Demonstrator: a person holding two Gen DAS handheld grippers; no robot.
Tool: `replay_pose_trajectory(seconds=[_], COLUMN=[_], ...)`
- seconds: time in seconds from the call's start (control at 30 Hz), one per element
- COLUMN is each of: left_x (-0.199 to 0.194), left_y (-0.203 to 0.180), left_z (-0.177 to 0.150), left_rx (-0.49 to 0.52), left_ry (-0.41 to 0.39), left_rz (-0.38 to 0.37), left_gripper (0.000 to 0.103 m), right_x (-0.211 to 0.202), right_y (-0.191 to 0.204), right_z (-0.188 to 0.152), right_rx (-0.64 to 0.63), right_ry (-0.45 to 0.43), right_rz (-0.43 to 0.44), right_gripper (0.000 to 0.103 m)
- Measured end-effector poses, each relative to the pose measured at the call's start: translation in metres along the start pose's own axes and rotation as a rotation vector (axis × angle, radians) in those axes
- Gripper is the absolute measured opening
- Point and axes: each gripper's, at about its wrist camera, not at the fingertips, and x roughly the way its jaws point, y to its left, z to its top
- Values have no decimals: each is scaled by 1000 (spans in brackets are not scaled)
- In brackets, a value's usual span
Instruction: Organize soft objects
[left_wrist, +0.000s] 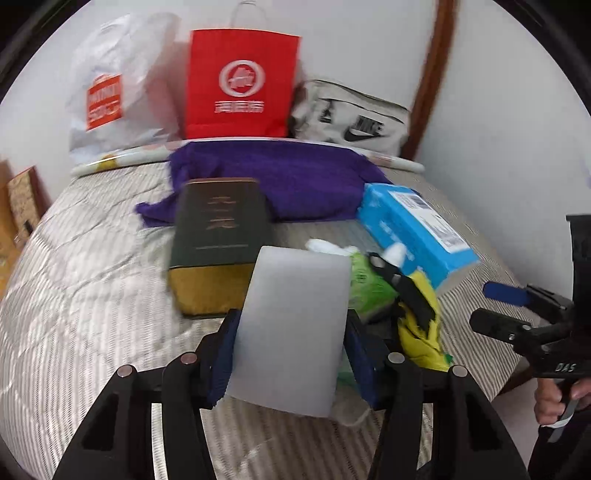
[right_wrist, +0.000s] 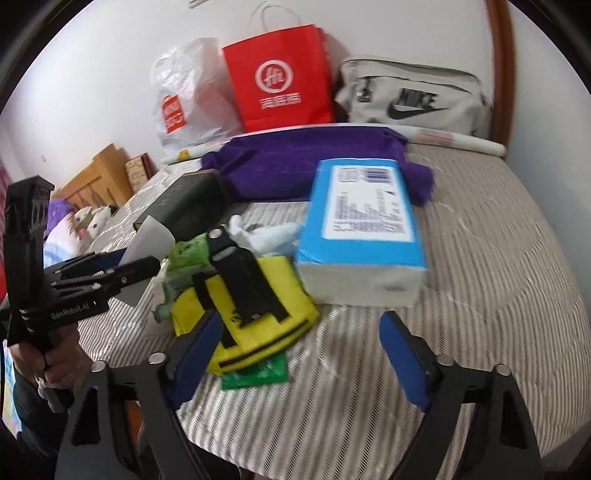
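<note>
My left gripper (left_wrist: 293, 325) is shut on a pale grey-white foam block (left_wrist: 295, 295), its blue pads pressed on both sides, above the striped bed cover (left_wrist: 92, 288). In the right wrist view the same block (right_wrist: 151, 240) sticks out of that gripper at the left. My right gripper (right_wrist: 301, 349) stands open low over the cover, its left finger beside a yellow pouch with black straps (right_wrist: 258, 317). A green packet (right_wrist: 184, 254), white cloth (right_wrist: 266, 232), a blue tissue pack (right_wrist: 362, 229), a purple towel (right_wrist: 295, 166) and a dark green box (left_wrist: 218, 236) lie beyond.
A white plastic bag (right_wrist: 188, 88), a red paper bag (right_wrist: 280, 74) and a grey sports bag (right_wrist: 413, 96) lean on the wall behind a paper roll (right_wrist: 454, 142). Wooden furniture (right_wrist: 99, 177) and soft toys (right_wrist: 88, 221) are left of the bed. The bed drops away at the right.
</note>
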Motion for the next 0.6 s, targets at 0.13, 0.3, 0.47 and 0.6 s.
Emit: replay_pose_trajectory(seconds=[0.13, 0.3, 0.47, 0.6], left_x=[-6, 0, 2, 4], left_y=[21, 38, 52, 57], left_z=[-5, -13, -18, -19], left_rx=[-70, -126, -166, -182], left_ry=[-13, -7, 6, 14], left_rz=[48, 71, 53, 33], left_gripper=[52, 52, 52, 52], right_x=[14, 33, 47, 51], right_y=[17, 31, 37, 43], right_z=[7, 11, 13, 14], right_rx=[-60, -109, -146, -185], right_ry=[11, 34, 51, 41], right_rz=[49, 108, 86, 80], right_gripper=[70, 49, 43, 34])
